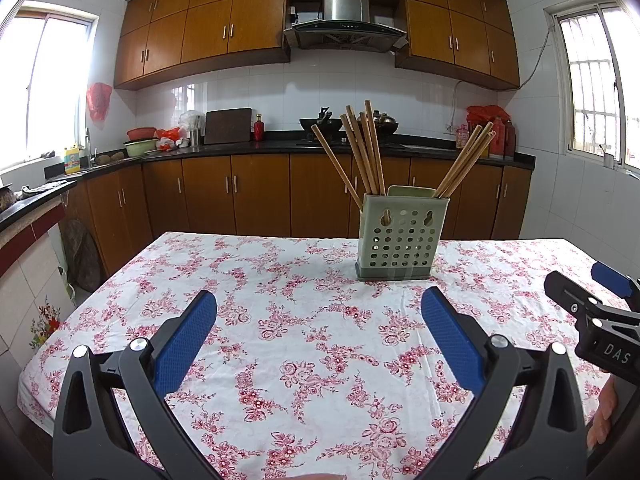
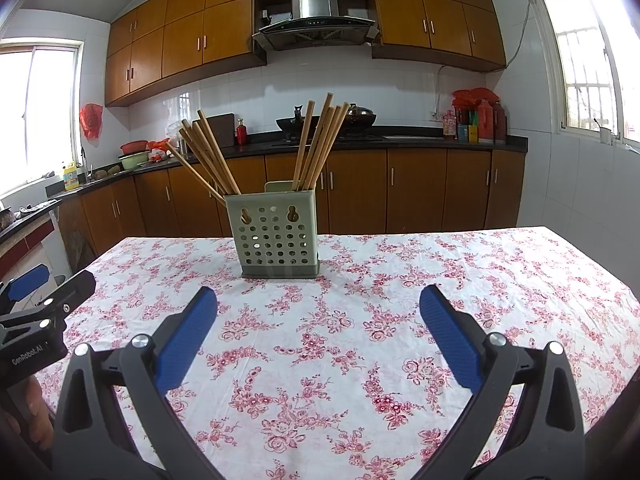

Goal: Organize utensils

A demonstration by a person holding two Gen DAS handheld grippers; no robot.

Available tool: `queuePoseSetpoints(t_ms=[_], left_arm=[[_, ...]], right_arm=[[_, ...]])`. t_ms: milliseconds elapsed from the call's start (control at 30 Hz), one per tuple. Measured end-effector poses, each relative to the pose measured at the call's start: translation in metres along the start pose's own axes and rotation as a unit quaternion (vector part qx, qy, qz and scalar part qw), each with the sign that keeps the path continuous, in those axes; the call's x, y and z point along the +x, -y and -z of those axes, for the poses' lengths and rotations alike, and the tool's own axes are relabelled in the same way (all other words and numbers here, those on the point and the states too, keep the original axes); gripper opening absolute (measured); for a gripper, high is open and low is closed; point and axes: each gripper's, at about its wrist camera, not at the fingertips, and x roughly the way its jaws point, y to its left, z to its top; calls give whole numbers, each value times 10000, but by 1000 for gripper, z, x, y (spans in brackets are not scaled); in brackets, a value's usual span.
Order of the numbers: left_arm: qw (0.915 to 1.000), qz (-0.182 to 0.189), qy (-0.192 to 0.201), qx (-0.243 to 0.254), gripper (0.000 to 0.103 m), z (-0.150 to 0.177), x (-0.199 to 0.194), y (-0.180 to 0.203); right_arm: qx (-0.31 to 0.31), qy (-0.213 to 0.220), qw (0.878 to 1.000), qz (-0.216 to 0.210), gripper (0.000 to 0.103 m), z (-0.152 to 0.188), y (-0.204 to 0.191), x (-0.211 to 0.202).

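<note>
On the side of the right tool [image 1: 600, 300], seen from the left wrist view, white letters read "DAS", and on the side of the left tool [image 2: 36, 296], seen from the right wrist view, "GenRobot.AI" could be read. Both tools hung low over the desk [image 1: 304, 344] with their blue pads spread wide apart and nothing between them. A green holder [image 1: 402, 236] with round holes stood upright on the far middle of the desk, well apart from both tools. Wooden chopsticks [image 1: 362, 152] leaned out of it in two bunches, one to each side. A white cloth [image 2: 360, 320] with pink flowers covered the desk. Behind it ran a dark counter [image 2: 400, 142] with brown cabinets [image 2: 224, 36] below and above, a steel hood [image 2: 316, 16], white wall tiles and bright windows at both sides.
</note>
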Motion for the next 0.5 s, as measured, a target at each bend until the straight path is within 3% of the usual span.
queuePoseSetpoints(t_ms=[500], left_arm=[[10000,18,-20,-29,101,-1,1,-8]], right_arm=[[15,-9,10000,6,99,0,-1,0]])
